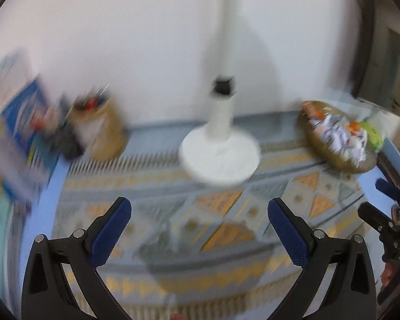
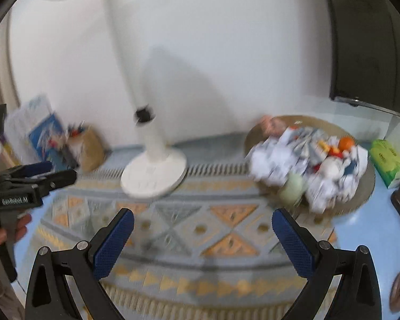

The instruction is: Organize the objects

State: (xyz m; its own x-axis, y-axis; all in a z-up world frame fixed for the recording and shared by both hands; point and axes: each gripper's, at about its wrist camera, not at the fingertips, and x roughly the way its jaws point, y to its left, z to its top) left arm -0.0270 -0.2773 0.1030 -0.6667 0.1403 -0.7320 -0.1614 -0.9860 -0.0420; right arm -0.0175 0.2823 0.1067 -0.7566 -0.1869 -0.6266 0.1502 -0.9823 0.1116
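Both views are motion-blurred. My left gripper [image 1: 200, 210] is open and empty above a patterned cloth [image 1: 226, 213]. My right gripper [image 2: 202, 221] is open and empty above the same cloth [image 2: 221, 218]. A round tray [image 2: 360, 194] piled with white wrappers and small coloured items stands at the right; it also shows in the left wrist view [image 1: 338, 138]. A brown pen holder [image 1: 101, 130] stands at the back left, also seen in the right wrist view [image 2: 89, 149]. The right gripper shows at the right edge of the left view [image 1: 386, 208], the left gripper at the left edge of the right view [image 2: 37, 178].
A white lamp with a round base [image 1: 220, 157] stands at the back middle, also in the right wrist view [image 2: 153, 176]. Blue books [image 1: 21, 122] lean at the far left. A green tissue box [image 2: 389, 162] sits at the far right. A white wall runs behind.
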